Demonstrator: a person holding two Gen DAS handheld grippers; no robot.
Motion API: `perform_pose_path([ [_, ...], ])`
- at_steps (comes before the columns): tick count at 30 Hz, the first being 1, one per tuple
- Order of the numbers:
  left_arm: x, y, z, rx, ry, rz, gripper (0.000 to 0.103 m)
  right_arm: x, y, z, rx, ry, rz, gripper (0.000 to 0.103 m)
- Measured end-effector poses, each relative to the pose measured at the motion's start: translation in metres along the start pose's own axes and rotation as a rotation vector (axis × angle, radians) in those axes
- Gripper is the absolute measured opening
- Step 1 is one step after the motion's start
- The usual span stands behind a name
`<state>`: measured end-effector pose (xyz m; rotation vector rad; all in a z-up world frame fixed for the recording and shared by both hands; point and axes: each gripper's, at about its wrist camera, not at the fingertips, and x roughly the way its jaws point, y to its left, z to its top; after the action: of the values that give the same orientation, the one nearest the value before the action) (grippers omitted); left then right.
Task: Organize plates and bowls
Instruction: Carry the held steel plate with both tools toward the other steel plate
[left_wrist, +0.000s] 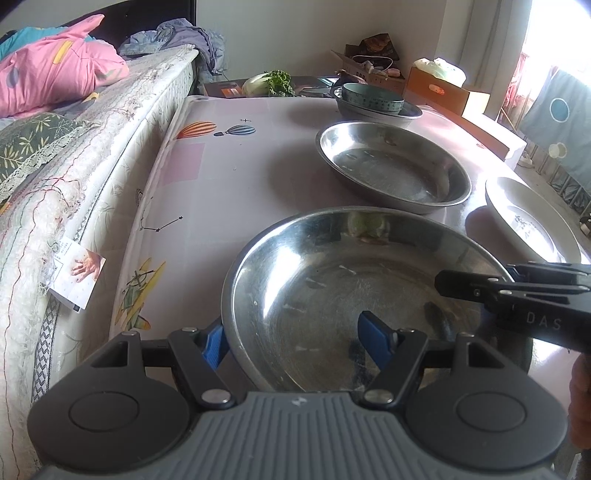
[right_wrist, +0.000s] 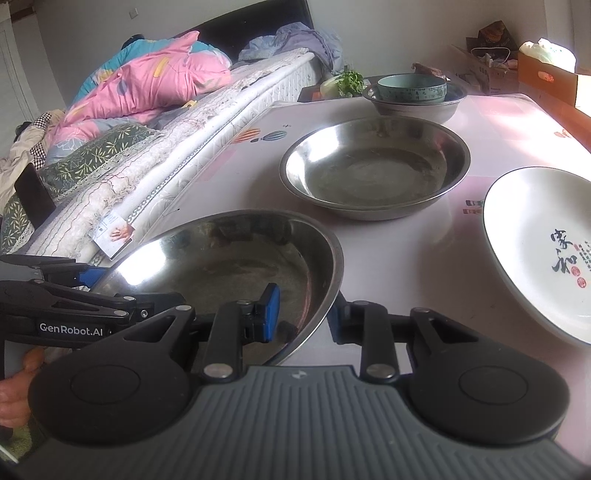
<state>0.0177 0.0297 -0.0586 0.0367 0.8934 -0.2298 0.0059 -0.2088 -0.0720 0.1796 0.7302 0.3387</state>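
Observation:
A large steel basin (left_wrist: 354, 295) (right_wrist: 236, 266) sits at the near end of the table. My left gripper (left_wrist: 295, 339) straddles its left rim, one blue pad outside and one inside, with a wide gap between them. My right gripper (right_wrist: 303, 314) straddles its right rim the same way and shows at the right of the left wrist view (left_wrist: 517, 295). The basin looks tilted in the right wrist view. A second steel basin (left_wrist: 391, 166) (right_wrist: 373, 166) lies beyond. A white plate (left_wrist: 532, 218) (right_wrist: 543, 243) with black characters lies right. A teal bowl (left_wrist: 373, 96) (right_wrist: 412, 88) sits inside a steel bowl (left_wrist: 410, 112) (right_wrist: 443, 105) at the far end.
The table (left_wrist: 229, 173) has a pink printed cover. A bed with a mattress (left_wrist: 92, 155) and pink quilt (right_wrist: 155, 81) runs along its left side. Cabbage (left_wrist: 269, 83) and cardboard boxes (left_wrist: 443, 86) stand beyond the far end.

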Motion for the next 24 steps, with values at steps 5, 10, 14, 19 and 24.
perform_pose_path([
  [5,0.003,0.001,-0.002,-0.004,0.013,-0.010,0.072,0.003,-0.002,-0.002,0.002,0.014,-0.007,0.027],
  [10,0.004,0.003,-0.001,-0.001,0.003,0.000,0.070,0.006,-0.008,-0.003,0.024,0.018,-0.022,0.027],
  [14,0.007,0.009,0.003,-0.019,-0.005,0.013,0.070,0.005,-0.012,0.000,0.032,0.001,-0.028,0.026],
  [19,0.017,0.016,0.012,-0.054,-0.003,0.022,0.062,0.007,-0.014,0.004,0.044,-0.009,-0.028,0.026],
  [24,0.023,0.017,0.014,-0.067,0.011,0.008,0.046,0.008,-0.012,0.003,0.041,-0.008,-0.018,0.026],
])
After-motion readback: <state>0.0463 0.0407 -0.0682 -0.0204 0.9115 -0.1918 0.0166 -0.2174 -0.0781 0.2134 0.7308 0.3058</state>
